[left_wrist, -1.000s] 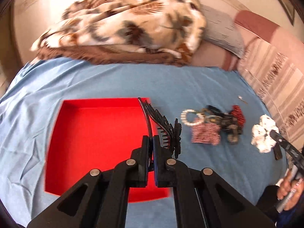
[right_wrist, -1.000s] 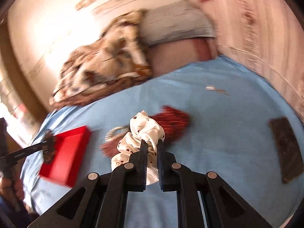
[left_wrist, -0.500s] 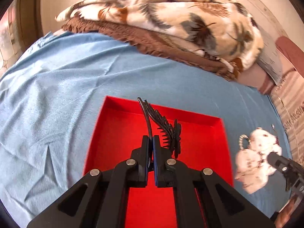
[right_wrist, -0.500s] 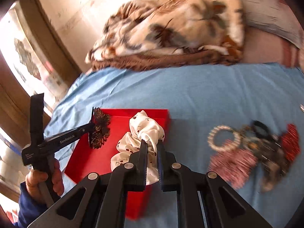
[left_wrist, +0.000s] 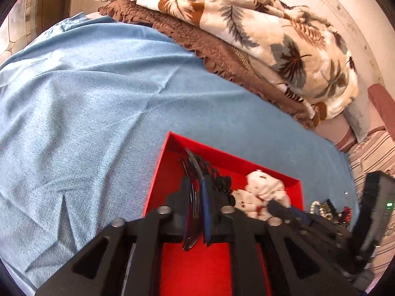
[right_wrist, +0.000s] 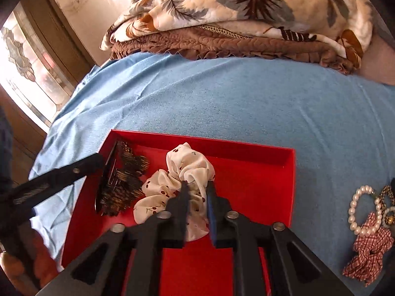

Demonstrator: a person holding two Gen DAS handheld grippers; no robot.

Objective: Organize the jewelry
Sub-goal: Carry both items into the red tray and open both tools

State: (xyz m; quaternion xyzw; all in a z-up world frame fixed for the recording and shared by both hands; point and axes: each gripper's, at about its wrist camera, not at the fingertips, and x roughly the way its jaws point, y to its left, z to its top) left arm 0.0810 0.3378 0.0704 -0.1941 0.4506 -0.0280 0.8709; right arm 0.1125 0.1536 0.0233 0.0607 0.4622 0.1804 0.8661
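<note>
Right wrist: hair comb (right_wrist: 118, 182) lies lengthwise front-to-back in tray (right_wrist: 246, 172), both grippers' jaws opening.

One red tray (right_wrist: 291, 170), two scrunchies (right_wrist: 187, 172) (right_wrist: 367, 251), one hair comb (right_wrist: 123, 185), one pearl bracelet (right_wrist: 358, 209).

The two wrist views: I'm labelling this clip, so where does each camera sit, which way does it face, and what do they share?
Left wrist: on the left hand-held gripper, angled down at the red tray; jaws opening around the black hair comb.
Right wrist: on the right hand-held gripper, angled down at the same tray; jaws opening around the white scrunchie; a hand at lower left.
Shared: tray, comb, scrunchie, blue sheet, leaf-print blanket.
</note>
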